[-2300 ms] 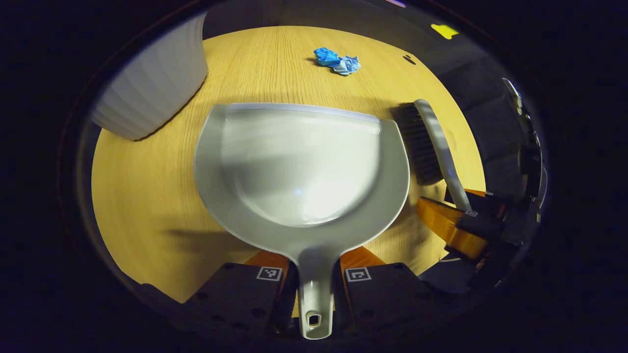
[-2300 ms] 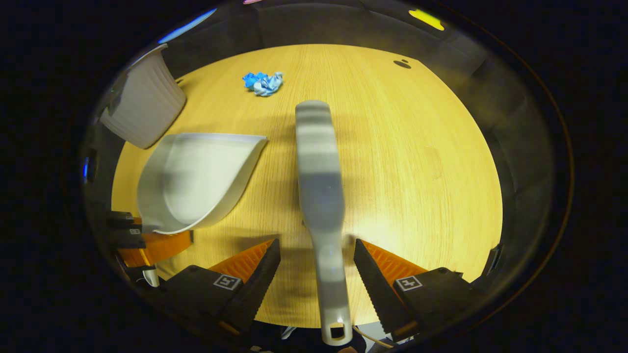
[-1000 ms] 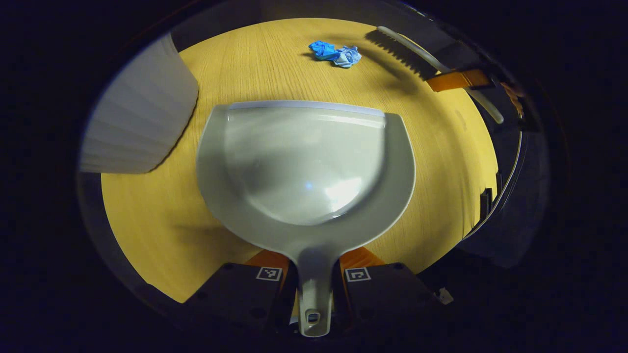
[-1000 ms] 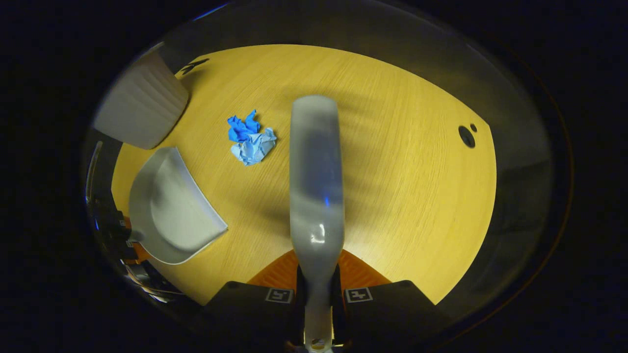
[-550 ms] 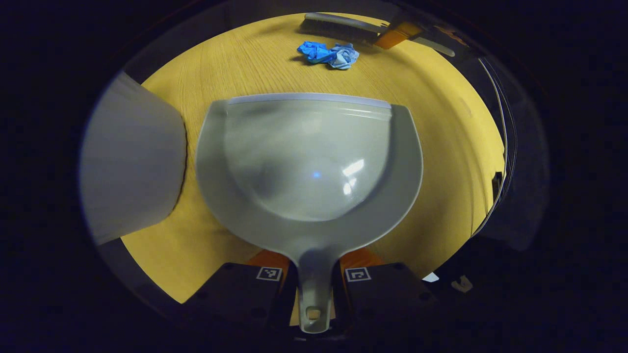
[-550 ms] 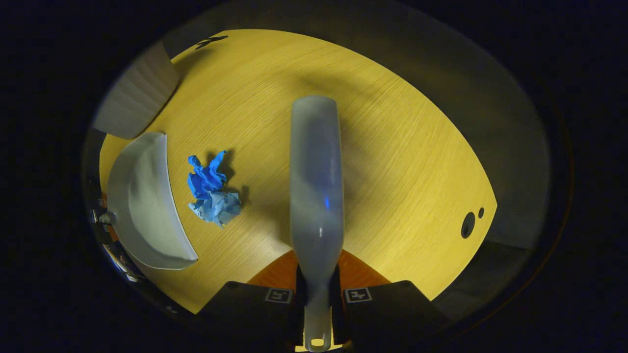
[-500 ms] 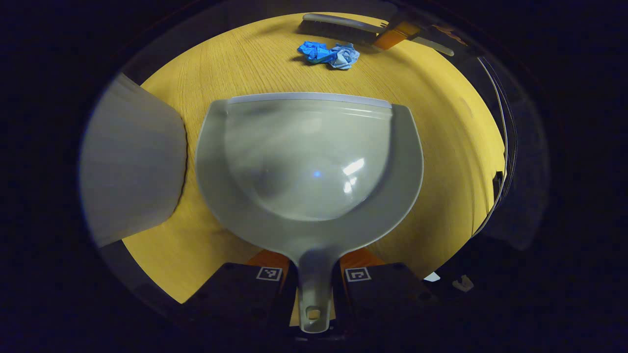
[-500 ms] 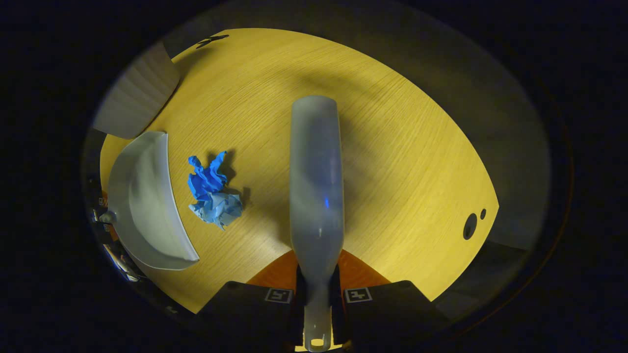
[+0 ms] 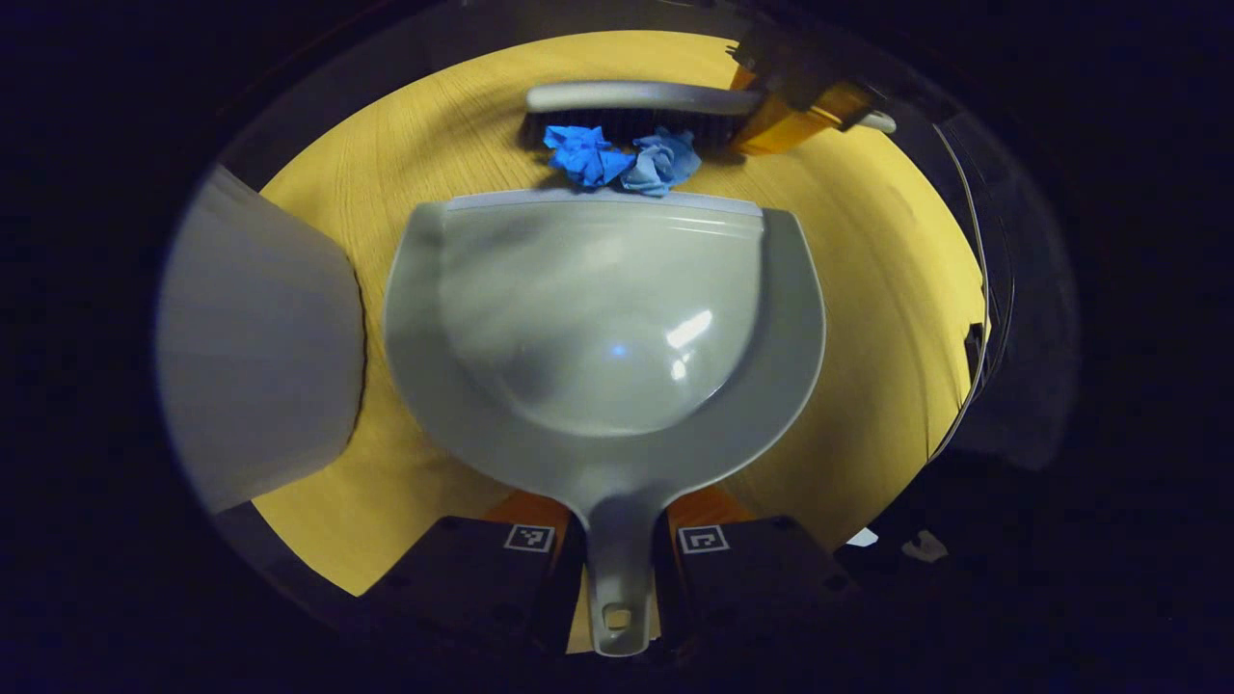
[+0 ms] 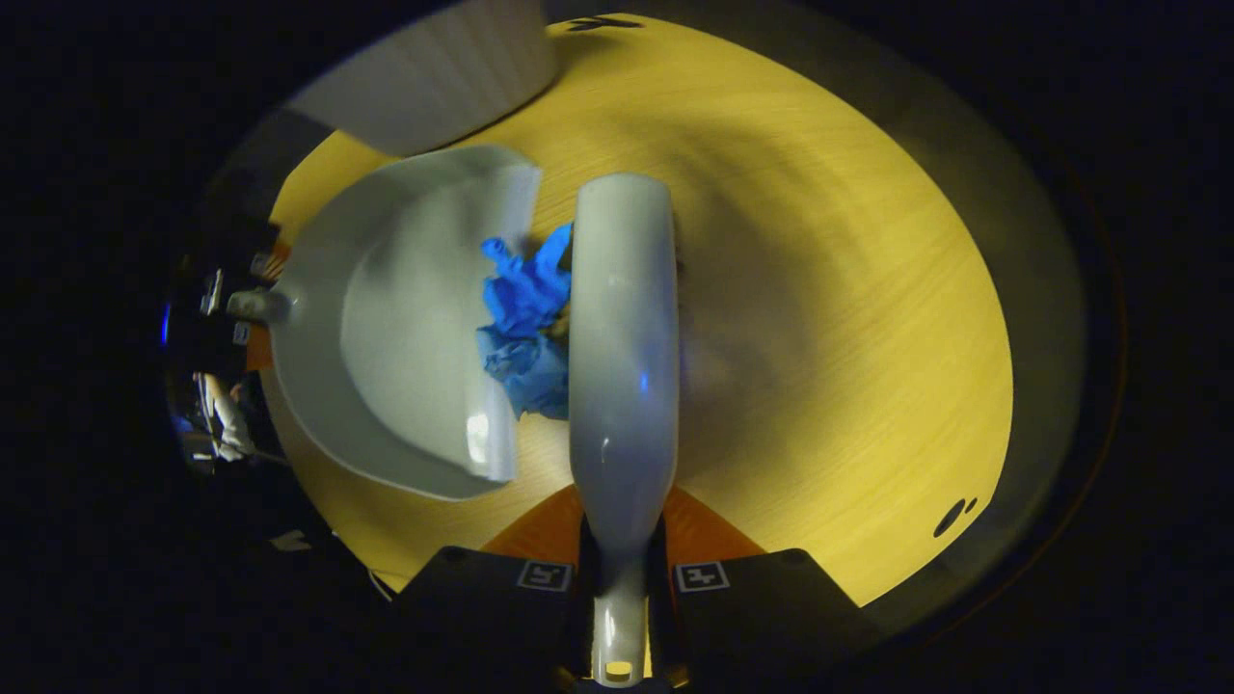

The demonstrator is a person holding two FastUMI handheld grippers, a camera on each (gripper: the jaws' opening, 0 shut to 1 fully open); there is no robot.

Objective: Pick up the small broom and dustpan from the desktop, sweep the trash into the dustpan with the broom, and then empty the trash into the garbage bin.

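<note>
Since half a second ago the broom (image 9: 636,96) has pushed the trash (image 9: 622,162) up to the dustpan (image 9: 603,318) lip. Pickup done; sweep-in and emptying left. One desk (image 9: 868,289), one bin (image 9: 255,337) beside dustpan, one dustpan clenched by left gripper (image 9: 617,549), one broom clenched by right gripper (image 10: 622,578), probably two wads.

Both hand-held grippers (image 9: 617,540) (image 10: 622,569) clamped.
</note>
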